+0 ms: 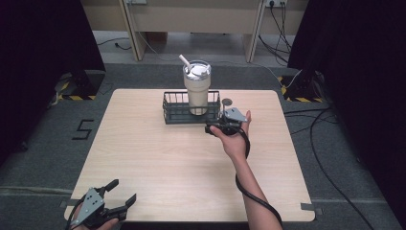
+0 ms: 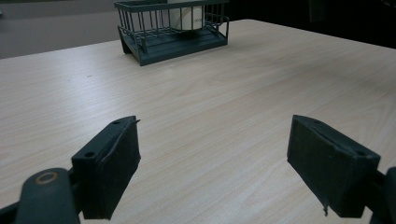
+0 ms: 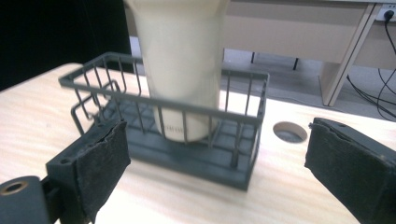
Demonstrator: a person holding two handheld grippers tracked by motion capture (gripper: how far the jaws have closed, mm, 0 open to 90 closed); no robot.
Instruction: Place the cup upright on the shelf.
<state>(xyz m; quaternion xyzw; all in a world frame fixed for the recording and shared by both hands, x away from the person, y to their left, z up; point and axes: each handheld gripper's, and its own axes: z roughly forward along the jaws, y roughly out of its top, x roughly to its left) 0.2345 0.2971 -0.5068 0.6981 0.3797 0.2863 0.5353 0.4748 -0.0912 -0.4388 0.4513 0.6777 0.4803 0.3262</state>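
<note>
A cream tumbler (image 1: 197, 86) with a clear lid and a white straw stands upright in a dark wire basket (image 1: 173, 114) at the table's far middle. In the right gripper view the tumbler (image 3: 181, 70) rises close ahead behind the basket's bars (image 3: 233, 119). My right gripper (image 1: 216, 123) is open at the basket's near right corner, holding nothing. My left gripper (image 1: 122, 193) is open at the table's near left edge, far from the basket (image 2: 173, 39), with bare wood between its jaws. In the left gripper view the tumbler (image 2: 186, 16) shows partly behind the bars.
A small round hole (image 1: 227, 101) sits in the tabletop just right of the basket, and it appears as a hole (image 3: 290, 132) in the right gripper view. Beyond the table's far edge stand desk legs (image 1: 132, 31) and floor cables (image 1: 330, 124).
</note>
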